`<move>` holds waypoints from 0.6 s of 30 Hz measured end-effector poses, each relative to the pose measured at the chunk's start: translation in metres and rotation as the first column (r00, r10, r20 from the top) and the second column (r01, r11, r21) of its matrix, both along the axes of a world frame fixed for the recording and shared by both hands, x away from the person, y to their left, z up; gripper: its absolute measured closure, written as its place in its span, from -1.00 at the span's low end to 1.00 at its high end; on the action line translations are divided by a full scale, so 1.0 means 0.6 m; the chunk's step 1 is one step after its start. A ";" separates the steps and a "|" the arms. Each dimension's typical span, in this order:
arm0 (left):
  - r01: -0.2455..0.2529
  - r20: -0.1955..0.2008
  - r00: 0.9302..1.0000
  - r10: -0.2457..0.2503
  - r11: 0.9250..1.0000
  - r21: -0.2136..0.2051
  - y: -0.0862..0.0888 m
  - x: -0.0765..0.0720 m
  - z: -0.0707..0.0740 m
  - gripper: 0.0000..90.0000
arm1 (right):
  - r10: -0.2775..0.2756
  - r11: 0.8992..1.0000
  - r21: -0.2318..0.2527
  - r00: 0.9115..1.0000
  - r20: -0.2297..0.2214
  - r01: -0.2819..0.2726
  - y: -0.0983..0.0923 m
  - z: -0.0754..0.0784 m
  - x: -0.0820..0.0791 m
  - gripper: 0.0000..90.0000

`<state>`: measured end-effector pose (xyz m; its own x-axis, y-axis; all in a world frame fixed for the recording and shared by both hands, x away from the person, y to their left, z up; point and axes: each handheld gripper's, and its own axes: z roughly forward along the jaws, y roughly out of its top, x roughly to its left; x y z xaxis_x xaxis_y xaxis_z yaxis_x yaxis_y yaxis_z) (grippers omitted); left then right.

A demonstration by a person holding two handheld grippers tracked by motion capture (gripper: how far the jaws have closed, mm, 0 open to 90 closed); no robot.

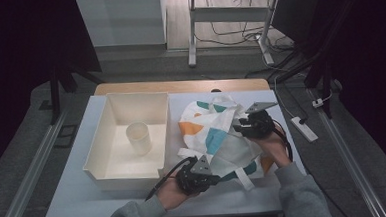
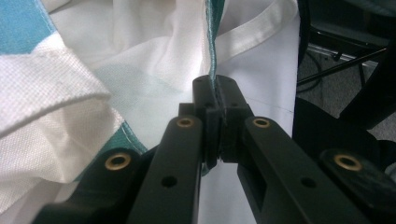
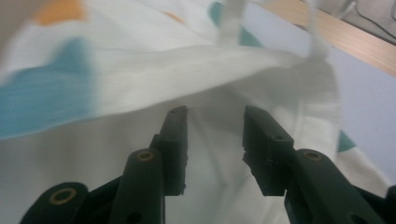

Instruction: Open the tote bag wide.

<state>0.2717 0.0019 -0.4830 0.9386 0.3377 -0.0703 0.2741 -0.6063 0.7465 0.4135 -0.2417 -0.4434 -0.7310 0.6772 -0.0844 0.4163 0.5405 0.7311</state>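
Lab/test rig: work table (image 1: 76, 204), floor cables (image 1: 232, 36), power strip (image 1: 303, 128).

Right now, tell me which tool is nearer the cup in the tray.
Left. The left tool sits at the tote bag's near edge, just right of the tray holding the cup. The right tool is farther right, over the bag.

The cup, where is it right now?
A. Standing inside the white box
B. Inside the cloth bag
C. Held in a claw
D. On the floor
A, because the high view shows the cup standing upright inside the white box, to the left of the cloth bag, and no claw is touching it.
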 end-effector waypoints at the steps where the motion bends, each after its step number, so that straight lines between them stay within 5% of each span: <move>1: -0.001 0.000 1.000 0.001 1.000 0.000 -0.001 0.000 0.000 0.95 | 0.016 1.000 0.003 1.000 -0.003 -0.016 0.002 0.005 -0.014 0.30; 9: 0.005 0.004 1.000 -0.005 1.000 0.003 -0.002 -0.003 0.000 0.96 | 0.149 0.988 -0.027 0.983 -0.105 -0.153 0.030 -0.010 -0.100 0.26; 18: 0.009 0.003 1.000 -0.009 1.000 0.015 -0.005 -0.004 -0.004 0.95 | 0.197 0.972 -0.093 0.962 -0.191 -0.218 0.064 -0.054 -0.104 0.27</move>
